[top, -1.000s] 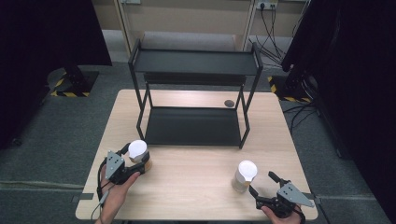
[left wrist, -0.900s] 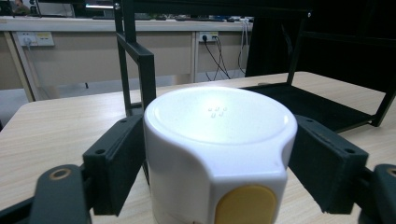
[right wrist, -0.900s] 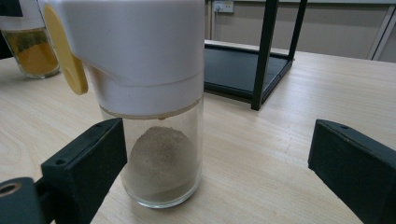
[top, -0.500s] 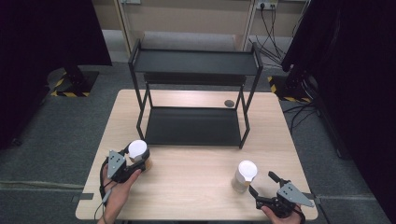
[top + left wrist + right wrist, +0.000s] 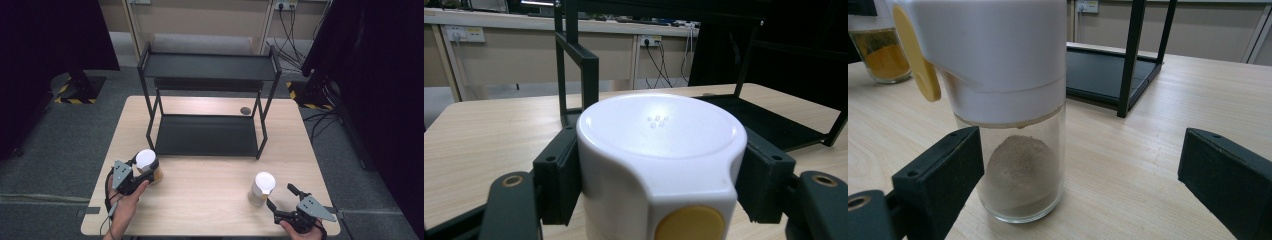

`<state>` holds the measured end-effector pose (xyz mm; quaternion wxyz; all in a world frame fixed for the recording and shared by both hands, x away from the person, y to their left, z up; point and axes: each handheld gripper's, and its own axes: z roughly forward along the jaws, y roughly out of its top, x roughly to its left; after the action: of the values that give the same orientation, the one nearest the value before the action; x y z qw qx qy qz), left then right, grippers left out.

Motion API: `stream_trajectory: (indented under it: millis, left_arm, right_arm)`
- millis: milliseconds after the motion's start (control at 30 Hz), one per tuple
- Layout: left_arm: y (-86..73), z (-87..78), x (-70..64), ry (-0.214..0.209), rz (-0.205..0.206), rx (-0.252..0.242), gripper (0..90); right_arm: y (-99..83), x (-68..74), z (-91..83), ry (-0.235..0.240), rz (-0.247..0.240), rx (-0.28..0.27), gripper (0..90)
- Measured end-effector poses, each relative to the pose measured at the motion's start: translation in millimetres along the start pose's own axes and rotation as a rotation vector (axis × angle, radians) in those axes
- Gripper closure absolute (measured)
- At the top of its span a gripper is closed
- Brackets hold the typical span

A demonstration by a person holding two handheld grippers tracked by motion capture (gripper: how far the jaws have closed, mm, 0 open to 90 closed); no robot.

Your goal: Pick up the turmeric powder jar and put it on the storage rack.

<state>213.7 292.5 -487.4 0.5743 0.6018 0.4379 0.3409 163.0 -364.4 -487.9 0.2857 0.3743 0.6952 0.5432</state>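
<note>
A pale wooden bench (image 5: 210, 192) stands on grey carpet (image 5: 60, 135), and a black two-tier metal rack (image 5: 207, 67) sits at its far half, with a small dark round disc (image 5: 245, 110) on the wood beside the rack's right rear leg. Beyond it runs a beige wall panel (image 5: 200, 17) with white sockets (image 5: 282, 5) from which black cables (image 5: 290, 37) hang to the floor. Dark curtains (image 5: 50, 35) close both sides, each near a stand base edged with yellow-and-black tape (image 5: 75, 92); the lighting is even and soft.

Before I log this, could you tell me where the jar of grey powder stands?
The jar of grey powder stands near the table's front right, just ahead of the open right hand-held gripper.
</note>
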Motion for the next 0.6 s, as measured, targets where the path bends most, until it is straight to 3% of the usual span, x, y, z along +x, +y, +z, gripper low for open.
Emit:
stream_trajectory:
  millis: [300,600]
  left_arm:
    - [15.6,-3.4,-2.9,-0.018,0.006,-0.024,30.4]
    - [44.2,-7.9,-6.7,-0.032,0.023,-0.059,30.4]
  right_arm:
    - [-0.4,-0.3,-0.1,0.001,0.001,-0.002,4.6]
    - [-0.3,-0.2,0.0,0.001,0.000,-0.002,4.6]
